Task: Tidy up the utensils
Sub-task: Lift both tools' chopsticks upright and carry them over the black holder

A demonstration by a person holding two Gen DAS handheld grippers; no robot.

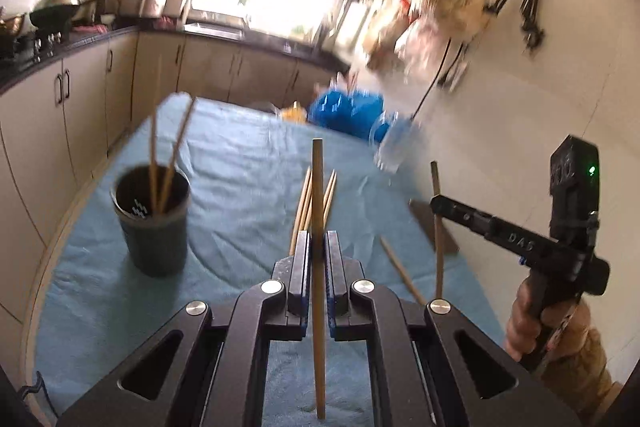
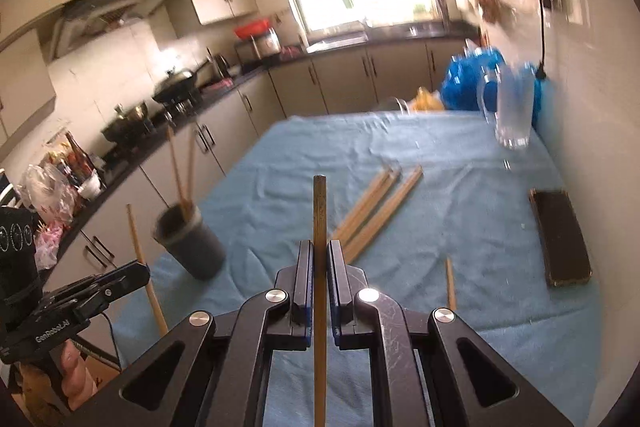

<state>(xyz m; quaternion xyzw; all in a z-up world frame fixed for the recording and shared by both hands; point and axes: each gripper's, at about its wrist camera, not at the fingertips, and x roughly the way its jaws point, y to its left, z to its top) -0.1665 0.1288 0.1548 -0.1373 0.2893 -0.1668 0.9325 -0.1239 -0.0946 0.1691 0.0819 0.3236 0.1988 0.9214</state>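
Note:
My left gripper (image 1: 318, 239) is shut on a wooden chopstick (image 1: 317, 187) that stands upright between its pads, above the blue-clothed table (image 1: 240, 163). To its left stands a dark cup (image 1: 154, 223) with two chopsticks in it. My right gripper (image 2: 320, 247) is likewise shut on its own upright chopstick (image 2: 320, 211). Each gripper shows in the other's view: the right gripper (image 1: 436, 201) at the right, the left gripper (image 2: 142, 269) at the lower left by the cup (image 2: 188, 243). Several loose chopsticks (image 2: 376, 211) lie on the cloth ahead.
A single chopstick (image 2: 451, 285) lies near my right gripper. A dark flat case (image 2: 560, 239) sits by the wall at the right. A clear glass (image 2: 512, 107) and blue bags (image 2: 476, 75) are at the far end. Kitchen counters run along the left.

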